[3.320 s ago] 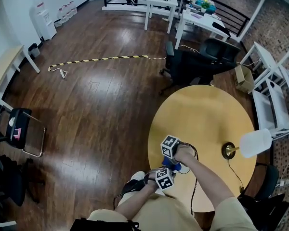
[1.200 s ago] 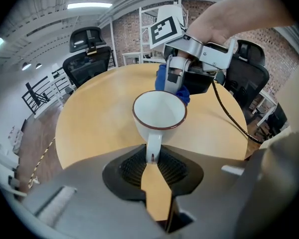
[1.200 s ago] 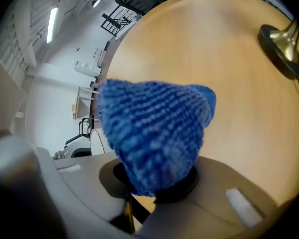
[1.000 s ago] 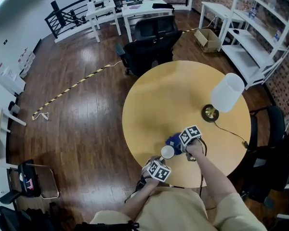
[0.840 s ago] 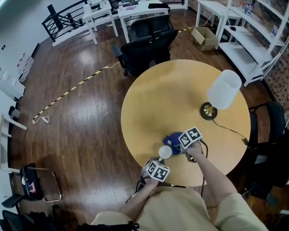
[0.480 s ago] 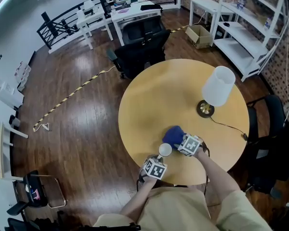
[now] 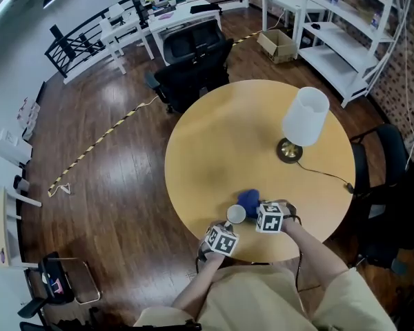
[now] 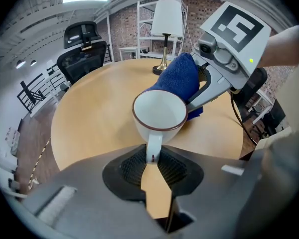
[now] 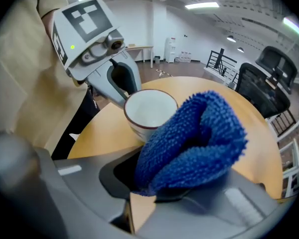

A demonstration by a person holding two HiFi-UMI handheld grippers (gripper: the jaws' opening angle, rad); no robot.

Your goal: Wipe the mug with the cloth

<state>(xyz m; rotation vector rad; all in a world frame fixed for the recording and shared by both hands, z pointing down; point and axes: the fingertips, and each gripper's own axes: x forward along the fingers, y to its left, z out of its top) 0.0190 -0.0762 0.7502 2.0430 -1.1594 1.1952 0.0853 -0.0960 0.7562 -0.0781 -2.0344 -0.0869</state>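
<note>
A white mug (image 8: 158, 115) with a dark red rim is held by its handle in my left gripper (image 8: 152, 156), which is shut on the handle. The mug (image 7: 236, 214) hangs over the near edge of the round wooden table (image 7: 248, 136). My right gripper (image 9: 154, 190) is shut on a bunched blue cloth (image 9: 194, 141). The cloth (image 8: 178, 78) lies against the mug's far side, just beside the rim. In the head view the cloth (image 7: 248, 200) sits between the mug and my right gripper (image 7: 262, 214); my left gripper (image 7: 228, 232) is just below the mug.
A lamp with a white shade (image 7: 305, 116) and brass base (image 7: 289, 150) stands on the table's right part, its cord (image 7: 324, 174) running to the right edge. A black office chair (image 7: 190, 64) stands beyond the table. White shelves (image 7: 345, 33) are at the far right.
The head view has shifted, so the table now sits more centrally. The right gripper with the cloth has swung round the mug's right side, nearer to me. The mug stays held.
</note>
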